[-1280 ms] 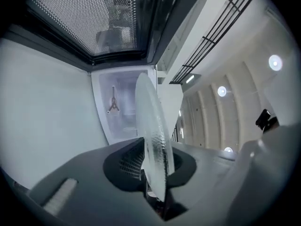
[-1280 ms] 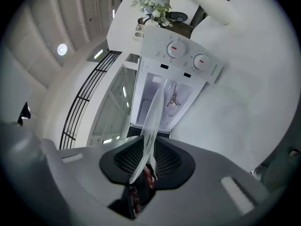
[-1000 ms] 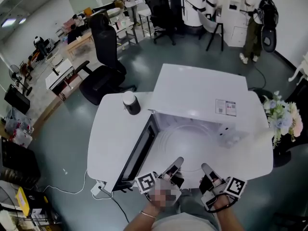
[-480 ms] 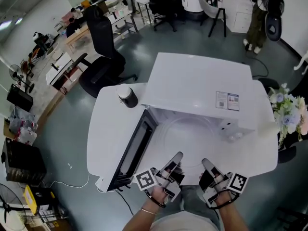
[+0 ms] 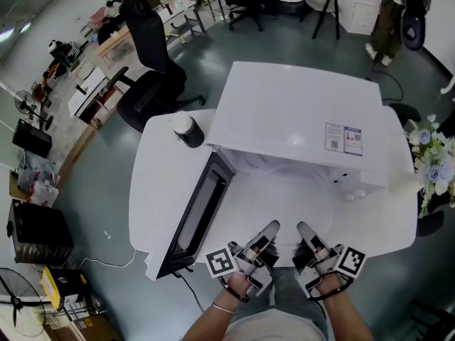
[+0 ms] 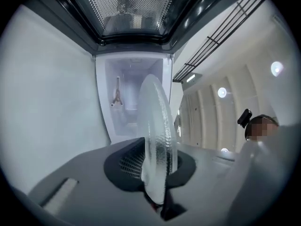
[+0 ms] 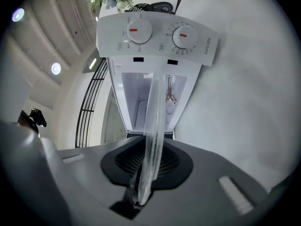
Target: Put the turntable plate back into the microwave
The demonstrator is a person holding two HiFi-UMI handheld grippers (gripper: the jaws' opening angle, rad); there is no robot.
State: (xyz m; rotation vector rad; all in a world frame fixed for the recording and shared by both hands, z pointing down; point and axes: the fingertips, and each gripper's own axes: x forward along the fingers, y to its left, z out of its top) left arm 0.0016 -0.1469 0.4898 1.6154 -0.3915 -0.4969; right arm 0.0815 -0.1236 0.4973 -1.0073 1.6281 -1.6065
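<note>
The clear glass turntable plate hangs level in front of the white microwave, whose door stands open to the left. My left gripper is shut on the plate's near rim; in the left gripper view the plate stands edge-on between the pads, with the cavity behind it. My right gripper grips the same rim to the right. Its jaws have just been closing, and the plate is pressed between them. The control panel shows beyond.
The microwave sits on a white table. A dark cylinder with a white lid stands left of it. Flowers are at the table's right end. A black office chair stands on the floor beyond.
Both grippers have edged forward toward the microwave's opening with the plate between them. The right jaws have drawn closer on the rim.
</note>
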